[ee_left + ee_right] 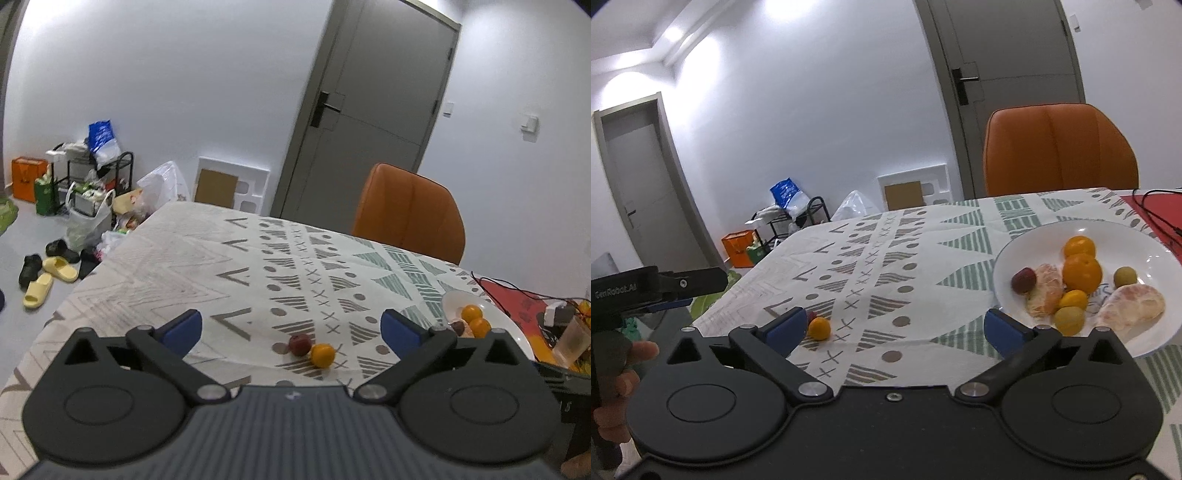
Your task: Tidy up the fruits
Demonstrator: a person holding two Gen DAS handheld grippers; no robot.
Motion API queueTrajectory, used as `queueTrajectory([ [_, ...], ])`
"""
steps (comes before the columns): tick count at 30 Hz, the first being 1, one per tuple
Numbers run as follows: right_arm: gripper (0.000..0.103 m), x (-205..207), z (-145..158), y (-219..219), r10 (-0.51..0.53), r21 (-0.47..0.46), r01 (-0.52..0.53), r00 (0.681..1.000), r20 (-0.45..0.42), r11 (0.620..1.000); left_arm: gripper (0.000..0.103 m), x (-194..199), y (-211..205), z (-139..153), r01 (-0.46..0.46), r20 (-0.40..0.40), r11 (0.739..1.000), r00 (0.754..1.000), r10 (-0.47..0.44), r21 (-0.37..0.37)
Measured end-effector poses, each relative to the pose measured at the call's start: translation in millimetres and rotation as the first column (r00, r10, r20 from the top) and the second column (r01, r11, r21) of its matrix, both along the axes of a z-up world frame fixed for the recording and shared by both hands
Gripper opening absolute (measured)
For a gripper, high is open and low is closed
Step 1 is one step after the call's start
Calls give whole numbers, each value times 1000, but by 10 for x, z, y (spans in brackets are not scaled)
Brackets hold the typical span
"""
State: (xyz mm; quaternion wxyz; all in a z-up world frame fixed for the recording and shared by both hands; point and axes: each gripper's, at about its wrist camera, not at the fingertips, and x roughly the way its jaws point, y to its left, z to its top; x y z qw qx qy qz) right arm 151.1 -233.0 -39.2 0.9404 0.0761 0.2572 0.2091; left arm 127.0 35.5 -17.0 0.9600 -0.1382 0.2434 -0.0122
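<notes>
Your left tongs (291, 326) stand spread as wide as they go, blue pads apart, nothing between them. Ahead of them on the patterned worktop (177, 266), a dark red fruit (300, 344) and a small orange (322, 355) sit touching, the orange to the right and nearer you. Both are round, so neither shows a long axis. They lie in line with the gap of the left tongs, clear of both pads.

Your right tongs (894, 326) are just as wide and hold nothing. From that side, the loose orange (818, 328) sits just beside the left pad, with the red fruit almost hidden behind the pad.

The white plate (1156, 254) lies ahead and right of the right tongs, near the right pad. In it sit two oranges (1082, 272), one behind the other, a red fruit (1023, 280), small yellow-green fruits (1069, 320) and two peeled citrus pieces. The larger piece (1132, 308) lies with its long axis across the plate, left to right.

Your left hand (617, 369) grips its tool at the picture's left edge. An orange chair (1060, 151) stands behind the worktop.
</notes>
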Motion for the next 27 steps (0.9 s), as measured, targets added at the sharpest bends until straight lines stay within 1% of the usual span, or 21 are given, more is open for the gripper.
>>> queueTrajectory([
  [4, 103, 14, -38, 84, 21, -7, -22, 1000, -17, 1000, 102, 2, 98, -56, -20, -22, 1000, 1000, 19, -9],
  [11, 102, 73, -119, 235, 62, -21, -63, 997, -43, 998, 100, 45, 211, -162, -19, -42, 1000, 999, 18, -19],
  [14, 96, 117, -148, 317, 82, -31, -84, 995, -57, 996, 98, 76, 242, -209, -19, -51, 999, 999, 18, -33],
  [17, 89, 170, -161, 388, 104, -22, -106, 992, -78, 994, 91, 114, 273, -255, -17, -65, 999, 998, 14, -37],
  [21, 83, 236, -173, 490, 127, -36, -131, 988, -85, 991, 79, 168, 308, -299, -10, -79, 999, 997, 6, -51],
  [22, 78, 255, -184, 514, 132, -37, -136, 987, -90, 990, 77, 182, 313, -309, -9, -83, 999, 997, 4, -54],
  [25, 70, 319, -216, 581, 147, -42, -152, 983, -106, 987, 72, 230, 317, -335, -1, -92, 998, 996, -4, -58],
  [27, 67, 353, -235, 631, 154, -46, -160, 981, -115, 986, 70, 252, 325, -350, -1, -95, 998, 995, -5, -60],
])
